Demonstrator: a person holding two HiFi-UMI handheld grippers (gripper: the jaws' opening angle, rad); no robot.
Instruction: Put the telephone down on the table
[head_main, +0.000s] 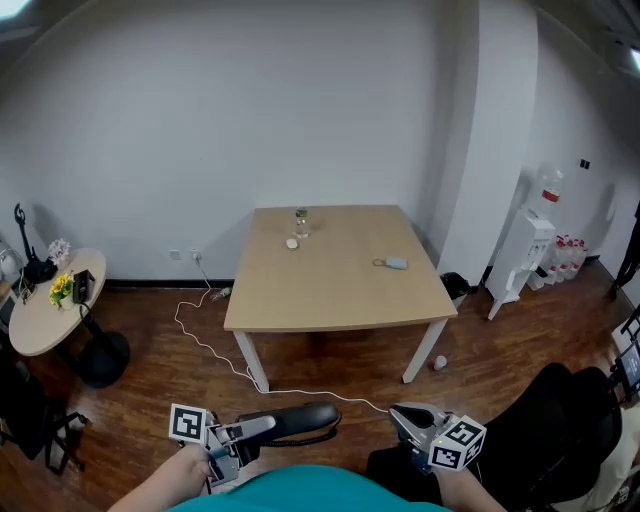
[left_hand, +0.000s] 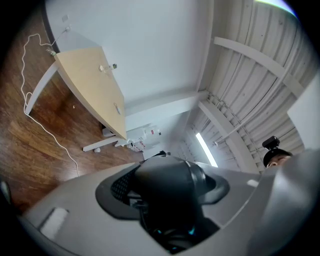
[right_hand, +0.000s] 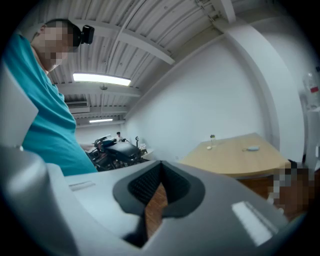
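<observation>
- Phone (head_main: 303, 421): a black handset at bottom centre of the head view, held in the air above the wood floor. It is well apart from the table (head_main: 340, 300) and not lying on it.
- Left gripper (head_main: 258, 430): jaws clamp one end of the phone. Its own view shows a rounded black bulge (left_hand: 167, 182) filling the gap between them.
- Right gripper (head_main: 403, 417), bottom right: jaws almost together with nothing between. Only a thin sliver of floor shows through.
- Handling, my read:
  - It looks like a rigid moulded plastic shell, so it won't flex, and it's probably light.
  - The surface is smooth, glossy and curved, so it could slip or twist in the pads.
  - The grip is at one end and the long body sticks out sideways, so it may pivot when set down.
  - The narrower middle would be a steadier place to hold it.
- Table: pale wood-look top, flat and matt, with rounded corners and white legs, at frame centre.
- On the table there's a small glass (head_main: 301, 218) near the far edge and a small grey object (head_main: 396, 263) on the right.
- A thin white cable (head_main: 215, 350) trails across the floor. I can't tell whether it belongs to the phone.
</observation>
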